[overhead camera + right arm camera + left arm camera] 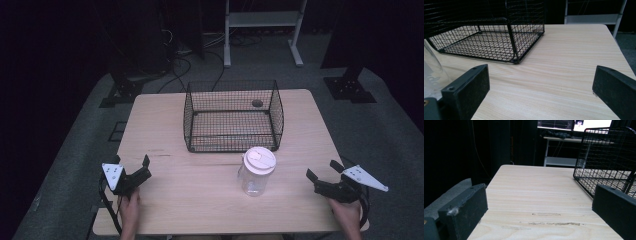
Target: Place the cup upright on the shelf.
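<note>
A clear plastic jar (256, 172) with a white lid stands upright on the wooden table (200, 200), just in front of a black wire basket (233, 115). My left gripper (132, 169) rests at the table's front left, open, nothing between its jaws. At the front right my right gripper (324, 172) is open too, a hand's width right of the jar. The jar's glassy side (431, 72) shows at the left edge of the right gripper view. The basket (609, 162) stands ahead and right in the left gripper view, and the basket (486, 37) is ahead and left in the right one.
A small dark round object (257, 103) lies at the basket's back right, seen through the mesh. Behind the table are a white metal stand (262, 30), cables on the grey carpet and dark tripod feet (350, 90). Bare wood stretches between both grippers.
</note>
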Motion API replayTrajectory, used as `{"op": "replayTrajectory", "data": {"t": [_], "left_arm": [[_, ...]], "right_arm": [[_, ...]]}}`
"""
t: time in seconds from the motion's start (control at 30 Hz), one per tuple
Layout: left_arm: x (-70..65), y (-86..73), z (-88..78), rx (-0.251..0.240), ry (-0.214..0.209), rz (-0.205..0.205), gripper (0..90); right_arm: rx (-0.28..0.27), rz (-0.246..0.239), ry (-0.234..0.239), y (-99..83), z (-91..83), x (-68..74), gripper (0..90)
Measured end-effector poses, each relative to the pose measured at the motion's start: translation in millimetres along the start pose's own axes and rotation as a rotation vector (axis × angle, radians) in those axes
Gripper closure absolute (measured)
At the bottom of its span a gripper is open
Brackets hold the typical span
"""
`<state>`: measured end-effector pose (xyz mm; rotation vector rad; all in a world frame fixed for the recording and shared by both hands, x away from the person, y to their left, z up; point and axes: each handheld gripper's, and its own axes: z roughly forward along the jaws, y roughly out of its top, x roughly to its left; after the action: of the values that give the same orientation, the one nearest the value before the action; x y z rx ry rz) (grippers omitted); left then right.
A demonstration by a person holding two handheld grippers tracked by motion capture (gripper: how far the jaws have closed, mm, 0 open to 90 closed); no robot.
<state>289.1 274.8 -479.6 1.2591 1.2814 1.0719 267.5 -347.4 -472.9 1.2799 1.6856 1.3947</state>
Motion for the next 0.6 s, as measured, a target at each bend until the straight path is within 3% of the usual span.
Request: {"op": "replayTrajectory", "data": {"t": [0.27, 0.5, 0.6], "left_arm": [[-0.2, 0.0, -0.2, 0.001, -0.001, 0.001, 0.0], [-0.6, 0.0, -0.6, 0.002, -0.003, 0.002, 0.0], [-0.9, 0.0, -0.8, 0.002, -0.004, 0.005, 0.0]], "right_arm": [[-0.004, -0.006, 0.004, 3.3, -2.1, 1.2, 0.3], [-0.013, -0.022, 0.061, 18.3, -5.7, 16.1, 0.3], [-0.022, -0.052, 0.084, 29.4, -11.2, 25.0, 0.3]]}}
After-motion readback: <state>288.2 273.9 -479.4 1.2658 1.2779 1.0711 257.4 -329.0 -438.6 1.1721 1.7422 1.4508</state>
